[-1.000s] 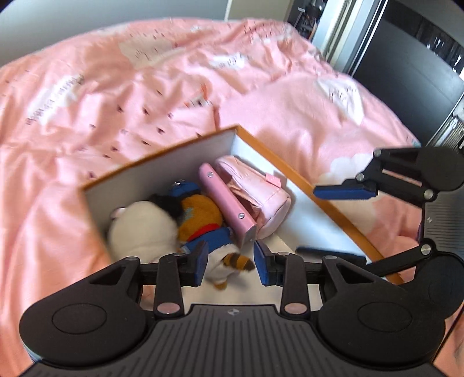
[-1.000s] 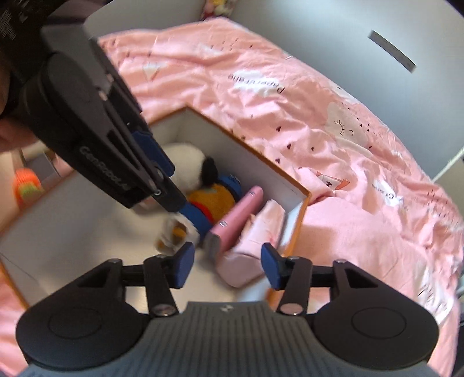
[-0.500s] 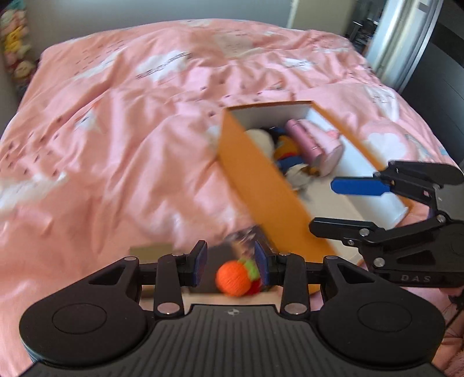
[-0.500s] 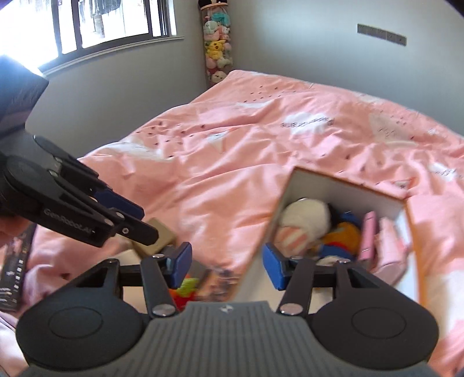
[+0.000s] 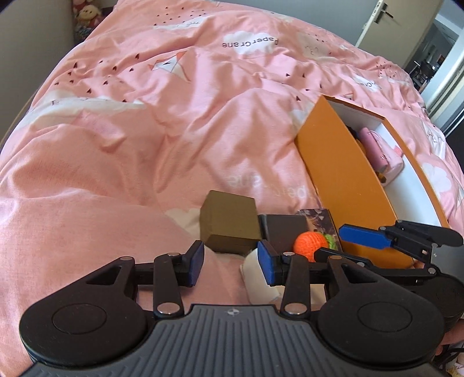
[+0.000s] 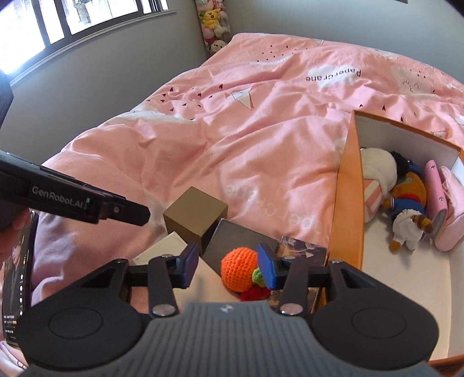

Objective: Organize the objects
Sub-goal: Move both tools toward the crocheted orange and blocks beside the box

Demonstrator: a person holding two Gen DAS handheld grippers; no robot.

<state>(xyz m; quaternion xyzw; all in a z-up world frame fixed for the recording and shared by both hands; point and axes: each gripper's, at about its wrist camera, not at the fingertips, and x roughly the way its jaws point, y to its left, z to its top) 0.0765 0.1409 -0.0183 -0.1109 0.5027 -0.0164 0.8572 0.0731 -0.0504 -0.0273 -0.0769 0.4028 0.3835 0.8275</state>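
An orange storage box (image 5: 345, 177) (image 6: 346, 203) lies on the pink bed. It holds a white plush (image 6: 377, 171), an orange-and-blue doll (image 6: 409, 200), a pink case (image 6: 433, 188) and a pink pouch (image 6: 452, 208). Left of the box lie a gold cube box (image 5: 229, 226) (image 6: 194, 214), a dark flat box (image 5: 285, 229) (image 6: 235, 243), a crocheted orange toy (image 5: 308, 246) (image 6: 239, 268), a patterned card box (image 6: 301, 249) and a white box (image 6: 165, 249). My left gripper (image 5: 230, 264) is open and empty just before the gold cube. My right gripper (image 6: 229, 266) is open over the orange toy.
The pink duvet (image 5: 174, 116) covers the bed, rumpled. A grey wall and window (image 6: 72, 34) lie to the left, plush toys (image 6: 213, 26) in the corner. A door (image 5: 380, 20) is at the far right. A dark magazine (image 6: 16, 278) lies at the bed's left edge.
Both grippers have pulled out of the orange box and swung left to the pile of loose objects. They are now closer to the gold cube and orange toy.
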